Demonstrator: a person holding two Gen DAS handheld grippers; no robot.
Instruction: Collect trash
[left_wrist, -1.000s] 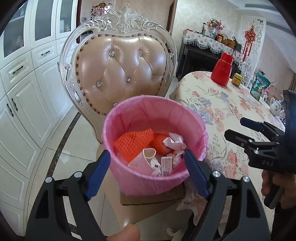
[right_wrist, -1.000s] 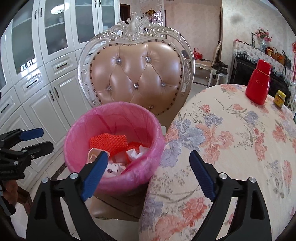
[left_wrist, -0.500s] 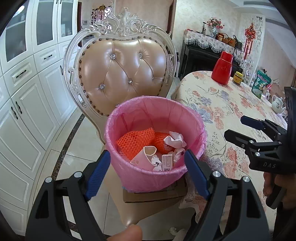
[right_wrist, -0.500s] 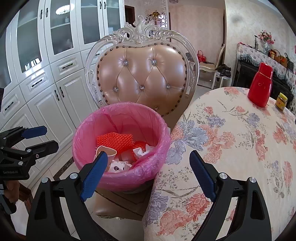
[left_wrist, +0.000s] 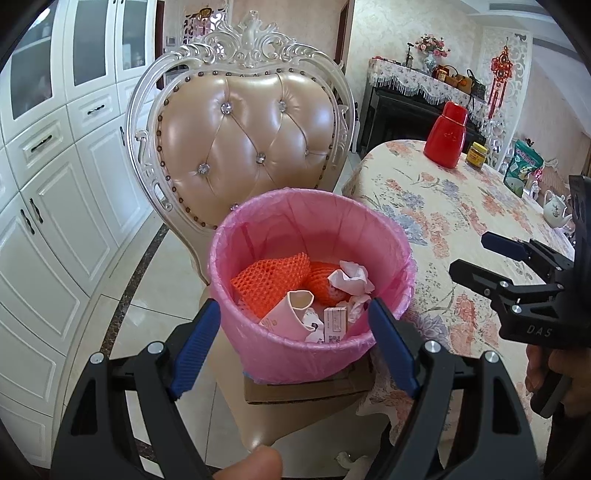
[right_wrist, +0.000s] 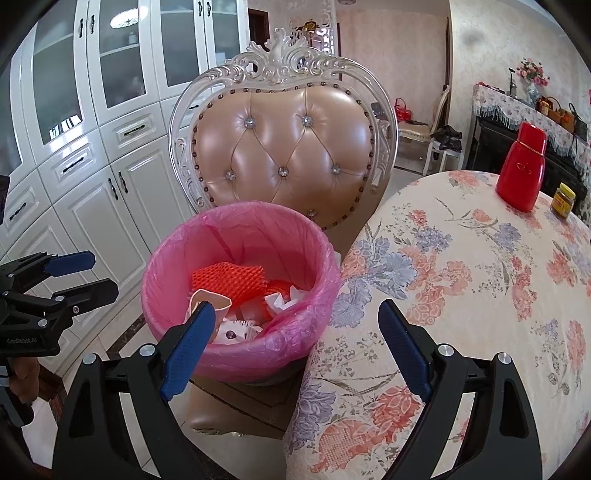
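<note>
A bin lined with a pink bag (left_wrist: 310, 354) stands on a cardboard box on a chair seat; it also shows in the right wrist view (right_wrist: 240, 354). Inside lie orange foam netting (left_wrist: 269, 277), a pink paper cup (left_wrist: 290, 314), crumpled tissue (left_wrist: 351, 278) and a small carton (left_wrist: 335, 325). My left gripper (left_wrist: 295, 332) is open and empty, just in front of the bin's near rim. My right gripper (right_wrist: 295, 336) is open and empty, over the gap between bin and table. Each gripper shows in the other's view: the right (left_wrist: 480, 258), the left (right_wrist: 85, 273).
A tufted beige chair (left_wrist: 247, 140) with a white carved frame holds the bin. A round table with a floral cloth (right_wrist: 480, 295) is at the right, bearing a red flask (right_wrist: 522, 173), a small jar (right_wrist: 563, 199), a green bag (left_wrist: 524, 166) and a teapot (left_wrist: 556, 212). White cabinets (left_wrist: 55, 184) line the left.
Both grippers have drawn back and risen a little from the bin; the bin sits smaller and lower in view. Both stay open and empty.
</note>
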